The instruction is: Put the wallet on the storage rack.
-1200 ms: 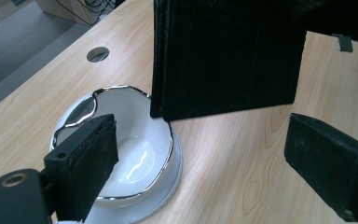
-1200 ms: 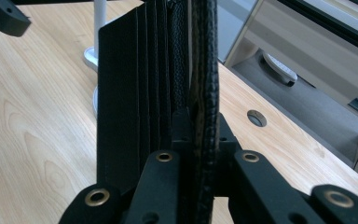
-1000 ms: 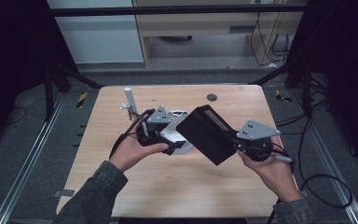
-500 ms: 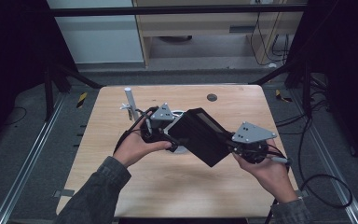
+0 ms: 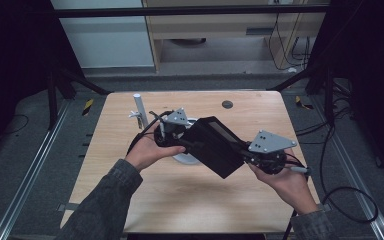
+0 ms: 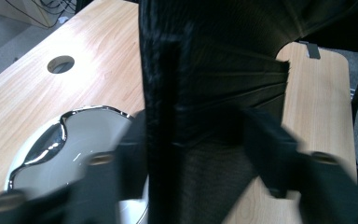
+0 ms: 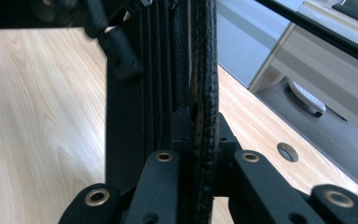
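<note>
Closing in, the left gripper (image 5: 187,142) has just narrowed its jaws around the near end of the black wallet (image 5: 219,146), held above the table (image 5: 130,200); the right gripper (image 5: 252,155) clamps its far edge, so both now share it.

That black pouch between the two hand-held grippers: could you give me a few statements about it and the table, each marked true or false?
1. The black pouch is held up off the table. True.
2. The right hand-held gripper is clamped on the pouch's edge. True.
3. The left hand-held gripper is far from the pouch. False: its jaws stand on either side of the pouch's end, and they have just been closing.
4. A white dish lies on the table under the pouch. True.
5. The white post lies flat on the table. False: it stands upright near the far left corner.
6. The table has a blue cloth on it. False: it is bare light wood.
</note>
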Demonstrator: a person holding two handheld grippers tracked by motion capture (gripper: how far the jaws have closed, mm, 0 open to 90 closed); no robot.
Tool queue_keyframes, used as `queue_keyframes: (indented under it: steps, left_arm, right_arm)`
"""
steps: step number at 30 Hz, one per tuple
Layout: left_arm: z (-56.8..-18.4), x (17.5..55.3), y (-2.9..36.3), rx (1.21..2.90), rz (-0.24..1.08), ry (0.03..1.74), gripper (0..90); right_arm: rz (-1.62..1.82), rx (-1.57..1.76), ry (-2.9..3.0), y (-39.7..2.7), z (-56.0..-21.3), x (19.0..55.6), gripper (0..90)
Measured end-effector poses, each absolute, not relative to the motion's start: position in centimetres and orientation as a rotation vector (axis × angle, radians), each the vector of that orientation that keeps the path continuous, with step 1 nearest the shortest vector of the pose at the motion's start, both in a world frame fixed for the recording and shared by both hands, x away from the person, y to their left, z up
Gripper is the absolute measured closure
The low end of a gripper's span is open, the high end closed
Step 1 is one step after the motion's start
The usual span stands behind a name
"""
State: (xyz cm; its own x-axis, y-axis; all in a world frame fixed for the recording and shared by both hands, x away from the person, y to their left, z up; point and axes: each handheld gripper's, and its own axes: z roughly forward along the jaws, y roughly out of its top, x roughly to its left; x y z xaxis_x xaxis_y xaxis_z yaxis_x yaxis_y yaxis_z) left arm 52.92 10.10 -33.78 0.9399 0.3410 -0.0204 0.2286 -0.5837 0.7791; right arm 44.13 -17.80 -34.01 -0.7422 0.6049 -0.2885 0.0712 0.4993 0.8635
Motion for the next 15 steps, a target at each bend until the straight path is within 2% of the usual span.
queue_keyframes:
  steps: [1, 2, 3, 6, 9, 10, 11, 15]
  left_arm:
    - [-33.6, 52.9, 10.1, 2.224, 0.150, 0.398, 59.8]
    - [-33.4, 52.8, 10.1, 2.232, 0.127, 0.393, 67.9]
    - [-33.0, 52.6, 10.0, 2.241, 0.118, 0.392, 67.9]
    - [-31.6, 52.1, 9.5, 2.270, 0.106, 0.410, 77.5]
    - [-30.2, 51.5, 8.9, 2.298, 0.105, 0.430, 79.8]
    - [-29.8, 51.4, 8.7, 2.304, 0.107, 0.437, 80.1]
    - [-29.4, 51.3, 8.5, 2.309, 0.107, 0.439, 80.1]
    - [-28.3, 51.0, 7.9, 2.359, 0.167, 0.448, 80.4]
  right_arm:
    - [1.221, 0.550, 2.170, -17.9, -34.1, 44.2, 84.6]
    - [1.230, 0.548, 2.171, -18.2, -34.3, 44.2, 84.5]
    - [1.230, 0.548, 2.171, -18.2, -34.3, 44.2, 84.5]
    - [1.237, 0.550, 2.161, -18.6, -34.5, 44.0, 84.2]
    - [1.239, 0.568, 2.143, -18.8, -35.0, 43.6, 83.8]
    - [1.252, 0.589, 2.142, -18.9, -35.4, 43.5, 80.1]
    - [1.252, 0.589, 2.142, -18.9, -35.4, 43.5, 80.1]
    - [1.287, 0.616, 2.206, -18.7, -37.1, 43.3, 57.4]
